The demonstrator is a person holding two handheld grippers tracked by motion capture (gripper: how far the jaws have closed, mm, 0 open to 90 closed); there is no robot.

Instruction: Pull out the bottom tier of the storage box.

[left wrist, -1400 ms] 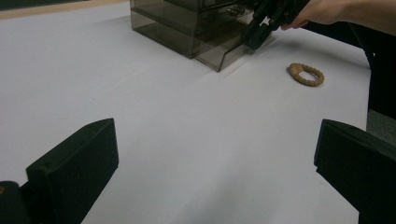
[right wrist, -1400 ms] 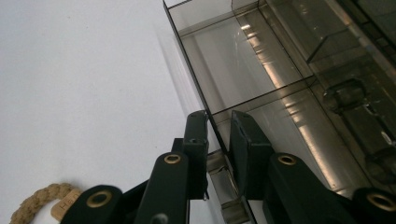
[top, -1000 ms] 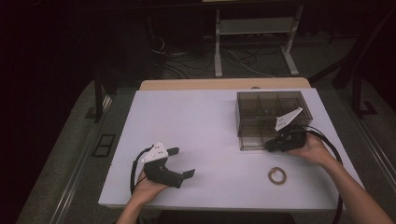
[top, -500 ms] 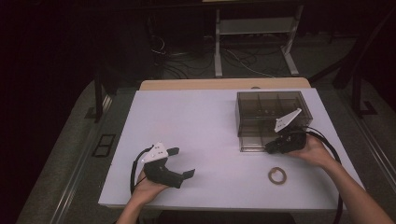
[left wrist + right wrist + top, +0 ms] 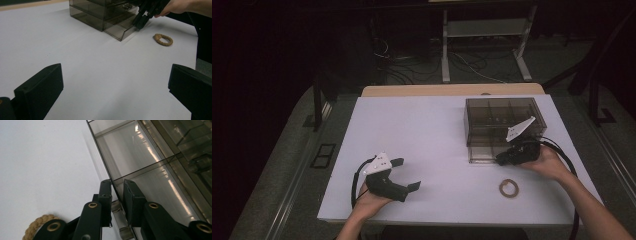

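We read no brand, label or writing on anything here. Count: two grippers, one ring, one drawer box, one table.

Nearest to us in the high view, the left gripper point(image 5: 404, 174) lies low over the white table top point(image 5: 432, 130) at the near left, held from behind by the person's left hand point(image 5: 371, 200), grey three-cornered plate on top, jaws aimed right. Its jaws are spread wide with nothing between them; in the left gripper view point(image 5: 115, 85) we see bare table in the gap.

Next out, near the right front edge, we see one small tan braided rope ring point(image 5: 509, 188) lying flat on the table, untouched, just in front of the right hand point(image 5: 546, 162) and well apart from the left gripper. It also shows in the left gripper view point(image 5: 163, 39) and at the bottom corner of the right gripper view point(image 5: 40, 225).

Farther, the right gripper point(image 5: 501, 159) is held with the forearm coming in from the bottom right, jaws pointing left at the drawer. In the right gripper view point(image 5: 117, 195) the jaws are clenched on the thin front wall of the smoky transparent plastic pulled-out drawer point(image 5: 140, 165), one jaw each side of it.

Farthest, the smoky transparent plastic drawer box point(image 5: 502, 120) stands at the right rear of the table, the open drawer point(image 5: 484, 152) sticking out of its near side.
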